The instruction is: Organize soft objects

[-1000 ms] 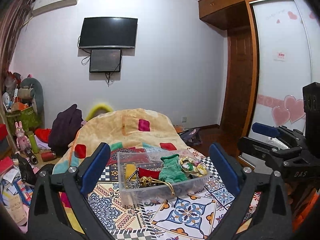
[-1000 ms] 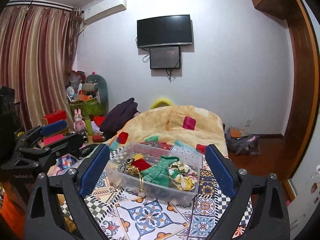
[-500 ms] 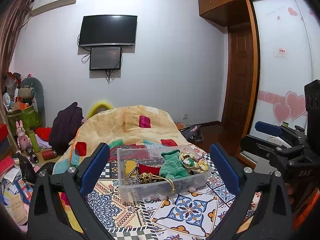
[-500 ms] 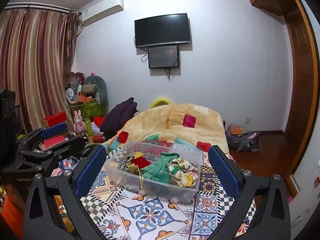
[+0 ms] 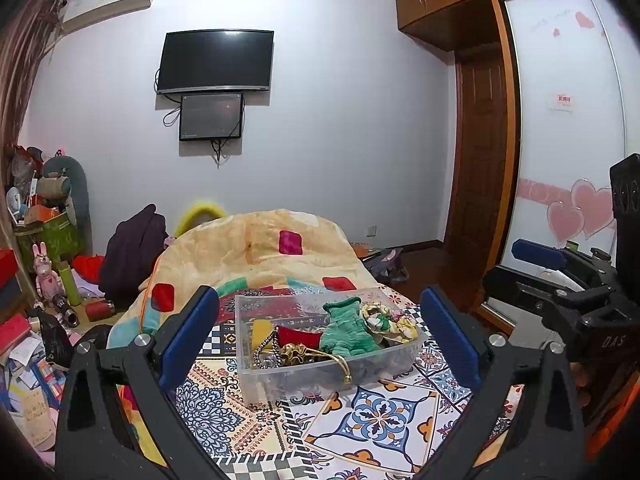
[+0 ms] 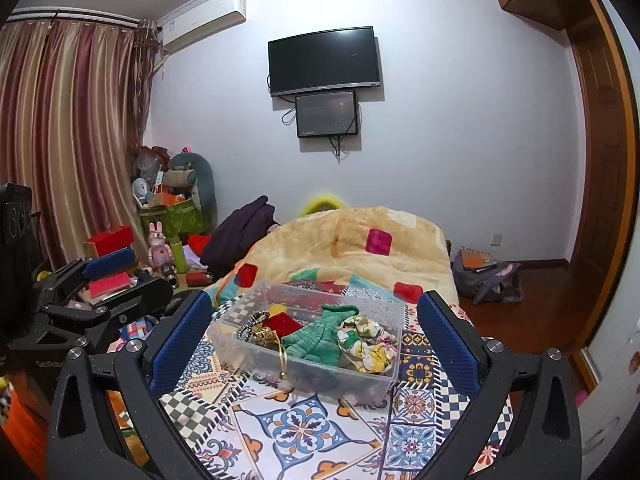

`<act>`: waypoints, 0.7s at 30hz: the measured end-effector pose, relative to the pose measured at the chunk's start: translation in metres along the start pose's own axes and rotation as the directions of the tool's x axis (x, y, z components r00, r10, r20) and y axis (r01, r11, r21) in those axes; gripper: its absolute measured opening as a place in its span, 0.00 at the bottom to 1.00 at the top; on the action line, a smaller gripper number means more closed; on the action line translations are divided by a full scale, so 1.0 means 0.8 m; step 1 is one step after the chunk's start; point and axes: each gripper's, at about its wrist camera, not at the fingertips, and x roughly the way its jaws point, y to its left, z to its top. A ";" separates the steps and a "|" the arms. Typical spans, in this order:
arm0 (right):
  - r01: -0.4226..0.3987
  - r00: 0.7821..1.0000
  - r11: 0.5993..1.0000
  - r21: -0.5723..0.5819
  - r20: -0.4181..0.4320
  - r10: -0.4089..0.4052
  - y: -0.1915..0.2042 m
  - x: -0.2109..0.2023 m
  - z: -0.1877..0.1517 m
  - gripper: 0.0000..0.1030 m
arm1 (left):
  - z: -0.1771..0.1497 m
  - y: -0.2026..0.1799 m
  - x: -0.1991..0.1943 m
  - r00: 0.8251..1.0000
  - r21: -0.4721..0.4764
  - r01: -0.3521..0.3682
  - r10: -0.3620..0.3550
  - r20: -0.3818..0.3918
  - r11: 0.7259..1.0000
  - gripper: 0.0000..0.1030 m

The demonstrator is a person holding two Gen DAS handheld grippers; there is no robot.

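A clear plastic bin (image 5: 332, 376) (image 6: 256, 352) stands on a patterned cloth on the bed. In it lie a green knitted piece (image 5: 347, 328) (image 6: 316, 340), a floral scrunchie (image 5: 388, 318) (image 6: 368, 344), a red pouch (image 5: 298, 336) (image 6: 282, 323), a gold scrunchie (image 5: 295, 351) and a beaded band (image 6: 250, 322). My left gripper (image 5: 320, 334) is open and empty, held above and in front of the bin. My right gripper (image 6: 314, 334) is open and empty, also in front of the bin. Each gripper shows at the edge of the other's view.
A beige quilt with coloured patches (image 5: 264, 248) is heaped behind the bin. Cluttered boxes, toys and bottles (image 6: 160, 240) stand on the left. A bag (image 6: 488, 280) lies on the wooden floor on the right, by a wardrobe (image 5: 568, 160).
Both grippers have risen and tilted slightly, so the bin sits a little lower in both views. Nothing was taken hold of.
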 end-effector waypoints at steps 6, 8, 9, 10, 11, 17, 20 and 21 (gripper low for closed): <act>0.000 1.000 1.000 0.002 0.001 0.000 0.001 -0.002 0.000 1.00 | -0.001 0.000 0.000 1.000 -0.001 0.001 -0.001 0.000 1.000 0.99; -0.001 1.000 1.000 0.002 0.001 0.001 0.001 -0.002 0.000 1.00 | -0.001 0.000 0.000 1.000 0.001 0.000 0.000 0.000 1.000 0.99; -0.001 1.000 1.000 0.001 0.001 0.001 0.001 -0.002 0.001 1.00 | 0.000 0.000 0.001 1.000 0.001 0.000 0.000 0.000 1.000 0.99; 0.000 1.000 1.000 0.001 0.001 0.000 0.001 -0.002 0.000 1.00 | 0.000 0.000 0.000 1.000 0.001 -0.001 0.001 0.001 1.000 0.99; 0.000 1.000 1.000 0.001 0.002 0.000 0.001 -0.003 0.000 1.00 | -0.001 0.001 0.000 1.000 -0.001 -0.001 0.001 0.001 1.000 0.99; 0.000 1.000 1.000 0.002 0.003 0.000 0.003 -0.005 0.000 1.00 | 0.001 0.002 -0.001 1.000 -0.004 0.000 0.000 0.001 1.000 0.99; 0.000 1.000 1.000 0.002 0.002 0.000 0.003 -0.004 0.000 1.00 | 0.000 0.002 -0.003 1.000 -0.003 0.002 -0.002 0.002 1.000 0.99; 0.000 1.000 1.000 0.001 0.002 0.000 0.004 -0.005 0.001 1.00 | 0.000 0.002 -0.002 1.000 -0.003 0.003 -0.003 0.001 1.000 0.99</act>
